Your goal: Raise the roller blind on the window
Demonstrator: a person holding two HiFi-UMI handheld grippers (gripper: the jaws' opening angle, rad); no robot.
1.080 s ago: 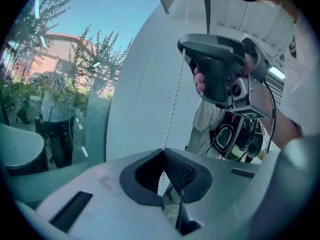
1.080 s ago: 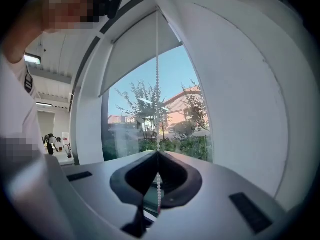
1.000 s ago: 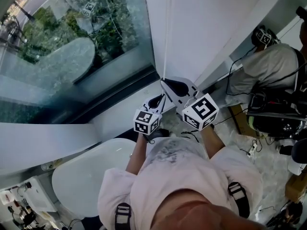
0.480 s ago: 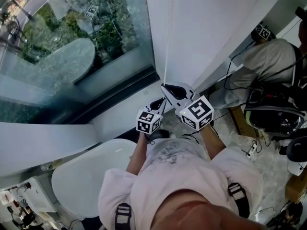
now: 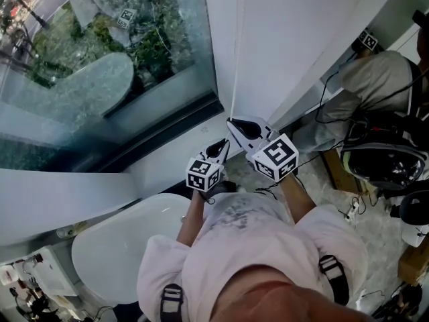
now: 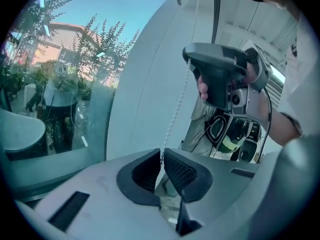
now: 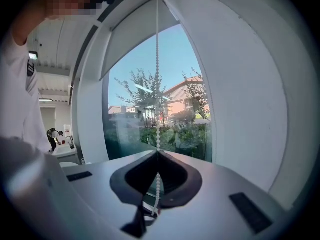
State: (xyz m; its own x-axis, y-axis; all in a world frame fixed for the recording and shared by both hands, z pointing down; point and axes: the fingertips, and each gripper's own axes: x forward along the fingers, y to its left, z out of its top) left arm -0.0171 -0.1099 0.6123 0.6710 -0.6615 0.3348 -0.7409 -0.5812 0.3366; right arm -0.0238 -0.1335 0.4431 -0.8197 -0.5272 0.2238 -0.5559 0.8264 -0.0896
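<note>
Both hand-held grippers are up against the white wall strip just right of the window [image 5: 100, 66], close side by side, with the bead chain [image 7: 157, 84] running down to them from above.

The right hand-held gripper [image 7: 158, 153] is the farther and higher of the two. Its jaws are pressed together at the tips with the chain pinched between them. A short length of beads hangs loose in the hollow behind the tips.

The left hand-held gripper [image 6: 161, 154] sits just below and left of it. Its jaws are drawn narrow, the ribbed pads meeting at the tip on the same chain, which rises from there to the right one.

The roller blind [image 7: 137, 36] is high on the window. It covers only the upper part of the glass, and trees, buildings and sky show below its bottom edge.

A white rounded desk [image 5: 114, 247] lies near left, under the person's left elbow. Far right, another person [image 5: 382, 79] in a grey top bends over cables and gear on the floor.
</note>
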